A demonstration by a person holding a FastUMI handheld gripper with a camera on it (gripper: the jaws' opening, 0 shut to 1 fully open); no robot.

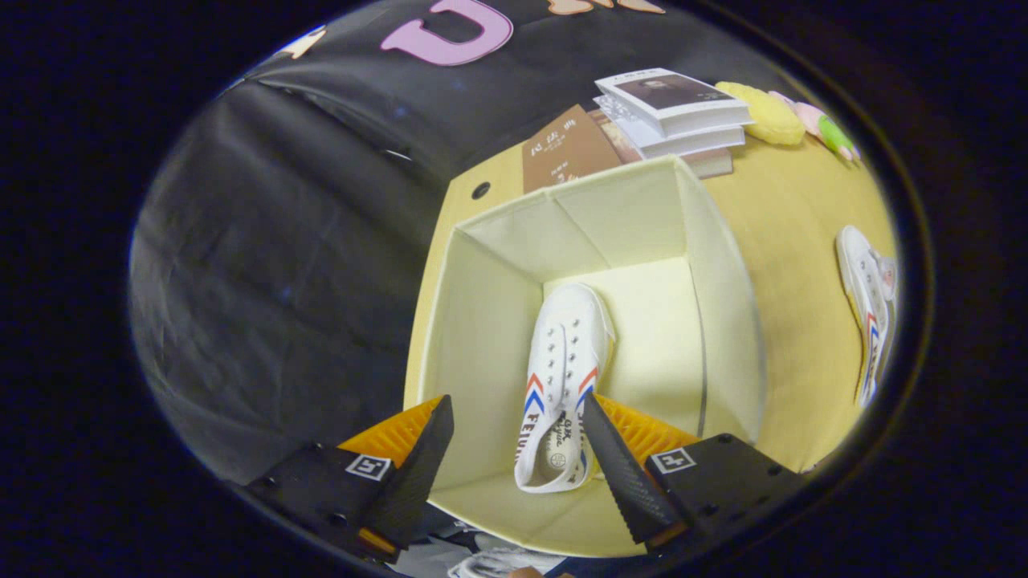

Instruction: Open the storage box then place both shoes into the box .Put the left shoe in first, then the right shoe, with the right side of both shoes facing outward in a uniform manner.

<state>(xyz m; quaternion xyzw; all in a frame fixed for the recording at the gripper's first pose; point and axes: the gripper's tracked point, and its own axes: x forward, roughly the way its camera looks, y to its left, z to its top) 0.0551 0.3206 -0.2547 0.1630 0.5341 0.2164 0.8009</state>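
A yellow tabletop (795, 233) is seen, backed by black cloth walls (265, 265). A small dark hole (480, 190) is seen in the tabletop near its far corner, at 11 o'clock from the box. At the far end, at 12 o'clock from the box, a stack of books (671, 112) is laid, with a brown book (566, 148) just beside it. Yellow and pink-green soft items (775, 116) are placed at 1 o'clock, next to the books.

The storage box (490, 321) is stood open on the tabletop, pale cream inside. One white shoe (562, 377) with red and blue chevrons is lain on the box floor, toe pointed to 12 o'clock, heel near the tool. The second shoe (867, 313) is left on the tabletop at 3 o'clock, well apart from the box.

The tool (514, 425) is held above the box's near edge, fingers spread wide, nothing pinched. The shoe's heel is seen between the fingers, closer to the right finger; contact cannot be told.
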